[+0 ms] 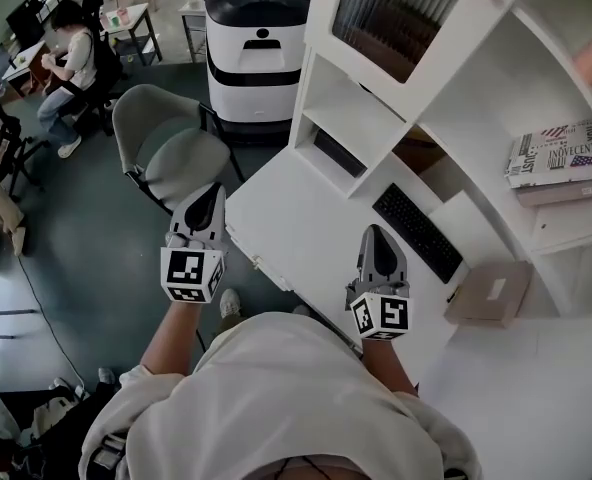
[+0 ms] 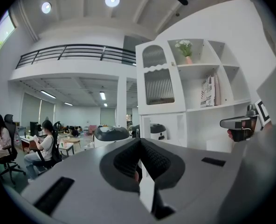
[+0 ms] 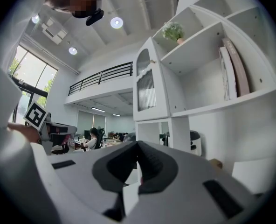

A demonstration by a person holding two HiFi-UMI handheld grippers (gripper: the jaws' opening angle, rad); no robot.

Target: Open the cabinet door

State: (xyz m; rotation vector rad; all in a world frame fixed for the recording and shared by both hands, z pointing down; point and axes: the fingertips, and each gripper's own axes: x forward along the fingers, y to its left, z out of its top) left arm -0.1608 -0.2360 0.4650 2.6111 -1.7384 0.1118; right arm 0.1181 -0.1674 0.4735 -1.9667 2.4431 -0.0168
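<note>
White cabinet door (image 1: 396,16) stands near a book (image 1: 554,155), lettering unreadable.

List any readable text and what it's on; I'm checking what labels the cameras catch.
"INDVECENTO", roughly, last letters unsure: big print on the cover of the book on the shelf.
Book's smaller print: too blurred to read.
Keyboard keys: too small to read.

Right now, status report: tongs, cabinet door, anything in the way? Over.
Left tongs and right tongs both shut, empty. Cabinet door looks closed, untouched. White desk stands between; grey chair off to the left.
</note>
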